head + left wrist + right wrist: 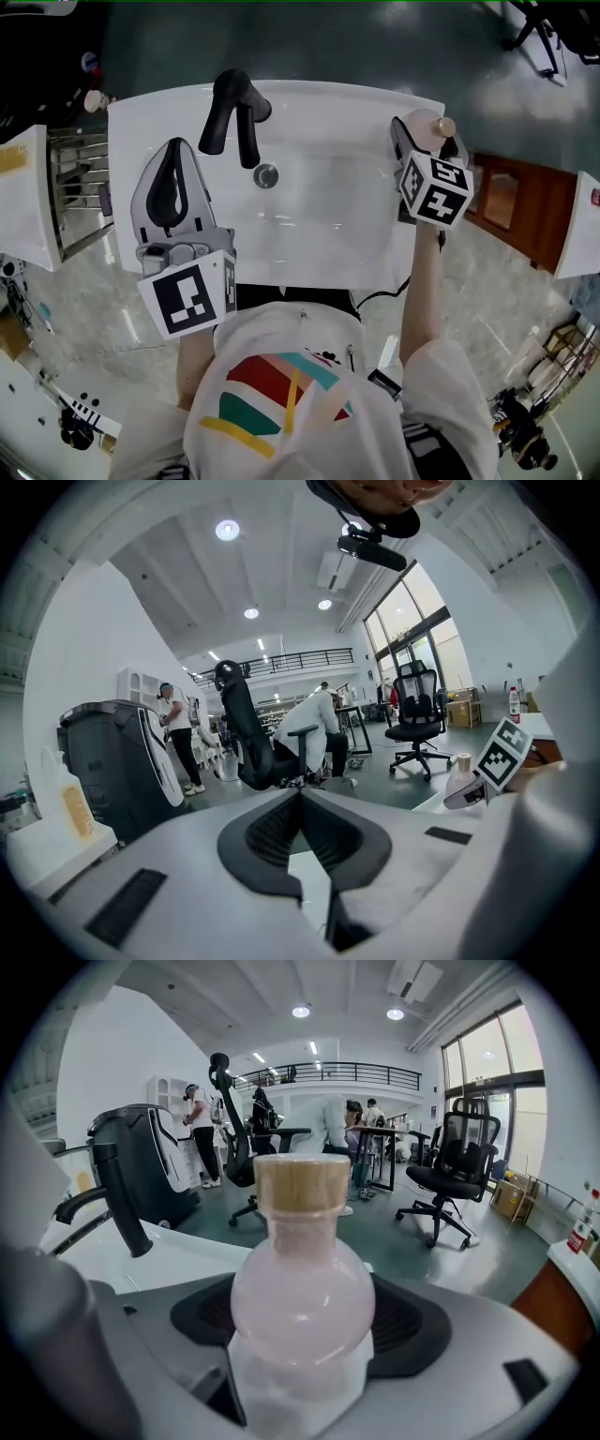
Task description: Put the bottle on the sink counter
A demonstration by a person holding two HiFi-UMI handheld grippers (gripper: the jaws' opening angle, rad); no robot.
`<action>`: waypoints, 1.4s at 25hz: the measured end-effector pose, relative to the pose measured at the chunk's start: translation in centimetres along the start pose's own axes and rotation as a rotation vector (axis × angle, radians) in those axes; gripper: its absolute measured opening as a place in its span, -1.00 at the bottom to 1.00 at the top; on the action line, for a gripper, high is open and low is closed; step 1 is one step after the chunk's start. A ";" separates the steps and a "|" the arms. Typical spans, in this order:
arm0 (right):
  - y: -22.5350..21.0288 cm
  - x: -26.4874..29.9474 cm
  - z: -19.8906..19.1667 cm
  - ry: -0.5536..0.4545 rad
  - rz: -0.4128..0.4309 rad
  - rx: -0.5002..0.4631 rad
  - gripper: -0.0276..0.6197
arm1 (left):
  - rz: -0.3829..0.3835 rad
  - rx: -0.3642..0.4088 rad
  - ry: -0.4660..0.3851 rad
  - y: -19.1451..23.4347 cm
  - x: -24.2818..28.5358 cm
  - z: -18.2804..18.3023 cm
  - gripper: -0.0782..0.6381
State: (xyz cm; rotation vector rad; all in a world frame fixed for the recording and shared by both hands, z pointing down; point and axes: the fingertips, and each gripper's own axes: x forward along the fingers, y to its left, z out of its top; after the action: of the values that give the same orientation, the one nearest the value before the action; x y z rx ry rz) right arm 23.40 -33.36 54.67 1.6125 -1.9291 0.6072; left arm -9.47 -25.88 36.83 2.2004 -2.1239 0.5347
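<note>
**Pink bottle (302, 1297) gripped at the sink's (328, 103) right edge**

The left gripper (176, 159) hangs over the white basin's left side, jaws pressed together with nothing between them. The black faucet (234, 112) stands at the back. At the right rear corner, the right gripper (419, 141) clamps the cork-stoppered bottle upright. I cannot tell whether it touches the counter.
</note>
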 end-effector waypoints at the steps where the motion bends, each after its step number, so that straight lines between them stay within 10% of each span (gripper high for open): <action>1: -0.2 0.2 -0.2 0.005 -0.002 0.002 0.29 | 0.003 0.003 0.004 0.0 0.0 -0.1 -0.73; 35: -0.8 -0.4 0.5 0.023 -0.039 -0.004 0.29 | 0.014 0.003 -0.035 1.5 -1.9 0.8 -0.73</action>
State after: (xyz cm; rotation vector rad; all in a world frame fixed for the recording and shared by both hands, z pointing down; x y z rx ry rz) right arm 24.22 -33.56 54.04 1.6298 -1.8765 0.6026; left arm -10.77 -24.38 35.27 2.2138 -2.1585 0.5045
